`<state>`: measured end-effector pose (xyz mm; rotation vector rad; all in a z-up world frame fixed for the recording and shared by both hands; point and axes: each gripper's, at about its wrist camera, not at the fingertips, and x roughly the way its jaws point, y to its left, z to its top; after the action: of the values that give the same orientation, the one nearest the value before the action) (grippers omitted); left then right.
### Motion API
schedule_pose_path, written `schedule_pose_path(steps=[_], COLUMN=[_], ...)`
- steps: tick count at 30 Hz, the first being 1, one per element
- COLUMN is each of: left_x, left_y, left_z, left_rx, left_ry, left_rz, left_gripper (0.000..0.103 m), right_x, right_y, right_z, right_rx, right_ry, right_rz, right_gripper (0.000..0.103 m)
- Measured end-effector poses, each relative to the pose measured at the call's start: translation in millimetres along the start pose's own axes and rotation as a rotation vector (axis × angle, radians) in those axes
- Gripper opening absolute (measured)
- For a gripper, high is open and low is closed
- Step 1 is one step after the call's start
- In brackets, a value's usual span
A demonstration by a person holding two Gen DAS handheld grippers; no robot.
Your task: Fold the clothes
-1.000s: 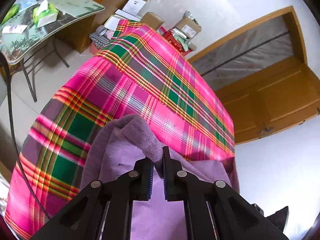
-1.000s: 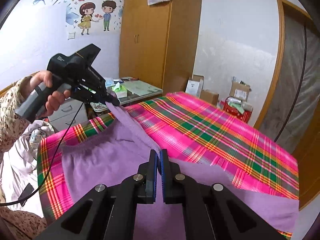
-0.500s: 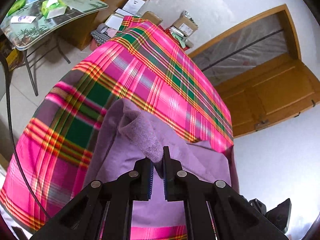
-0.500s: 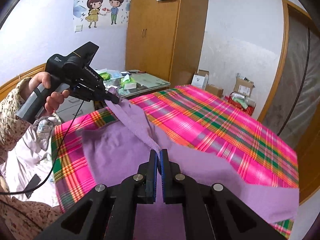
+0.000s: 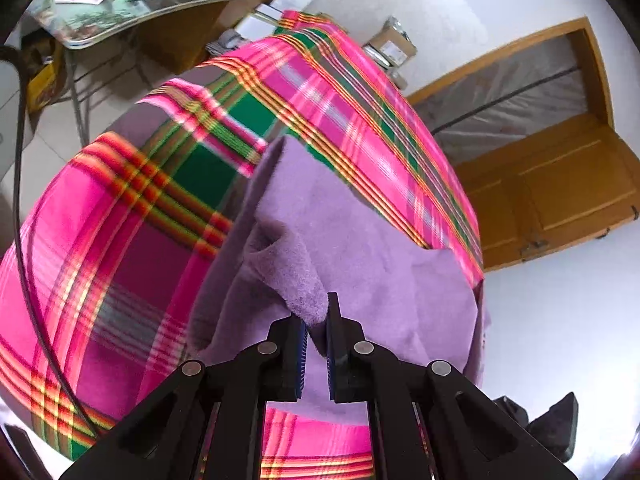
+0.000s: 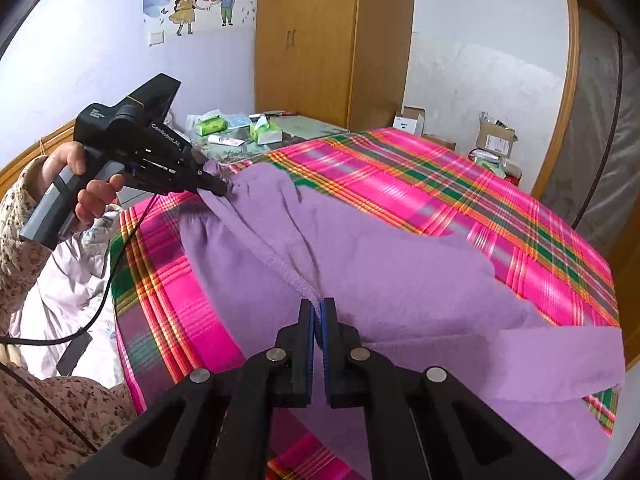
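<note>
A purple fleece garment (image 6: 400, 280) lies spread over a bed with a pink, green and orange plaid cover (image 6: 460, 196). My right gripper (image 6: 319, 312) is shut on the garment's stitched edge near its middle. My left gripper (image 5: 317, 320) is shut on a bunched corner of the same garment (image 5: 360, 248) and holds it lifted above the bed. In the right wrist view the left gripper (image 6: 218, 188) shows at the far left end of that edge, held in a hand. The edge runs taut between the two grippers.
A glass-topped side table (image 5: 132, 4) with tissue packs stands beyond the bed's far corner. Cardboard boxes (image 6: 496, 138) sit by the far wall. A wooden wardrobe (image 6: 320, 40) and a wooden door (image 5: 560, 184) border the room. White bedding (image 6: 64, 292) lies at the left.
Both grippers have carried the garment's edge further across the bed, towards its far side. The folded-over purple part now covers more of the plaid cover. Both stay shut.
</note>
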<state>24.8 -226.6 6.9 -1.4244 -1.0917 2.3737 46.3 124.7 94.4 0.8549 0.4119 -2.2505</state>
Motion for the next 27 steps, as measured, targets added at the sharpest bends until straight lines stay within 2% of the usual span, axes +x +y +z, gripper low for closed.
schedule_pose_path(steps=[13,27], left_x=[-1,3], left_y=[20,28], left_z=[-22,-30], left_rx=[-0.024,-0.027], left_ry=[-0.022,-0.029], left_rz=[0.043,0.067], left_gripper=[0.008,0.01], right_x=[11,31], right_y=[1,-4], right_z=[-17,-31], right_rx=[0.01,0.111], right_ry=[0.065,0.165], right_rz=[0.054,0.142], right_gripper=[0.004,0.008])
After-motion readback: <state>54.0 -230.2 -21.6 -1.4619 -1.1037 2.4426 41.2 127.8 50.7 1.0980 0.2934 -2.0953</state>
